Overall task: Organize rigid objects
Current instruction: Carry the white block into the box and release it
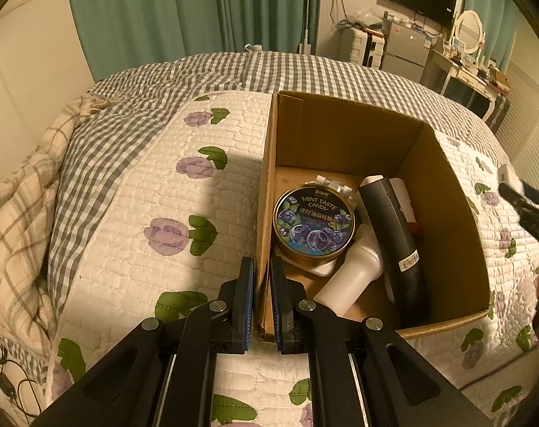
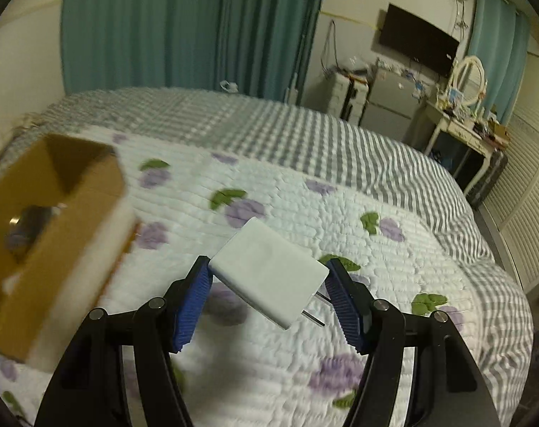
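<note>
A cardboard box (image 1: 443, 213) stands on the bed. In it lie a round blueberry mint candy tin (image 1: 314, 222), a black cylinder (image 1: 394, 238), a white bottle (image 1: 355, 274) and other white items. My left gripper (image 1: 262, 267) is shut on the box's left wall near its front corner. My right gripper (image 2: 269, 267) is shut on a white plug adapter (image 2: 269, 267) with metal prongs and holds it above the quilt, to the right of the box (image 2: 56, 227). The right gripper also shows at the right edge of the left wrist view (image 1: 532, 213).
The bed has a white flowered quilt (image 1: 155, 213) over a grey checked cover (image 2: 305, 135). A plaid blanket (image 1: 17, 220) lies bunched at the left. Green curtains, a small fridge (image 1: 404, 49), a TV and a dressing table (image 2: 461, 131) stand beyond the bed.
</note>
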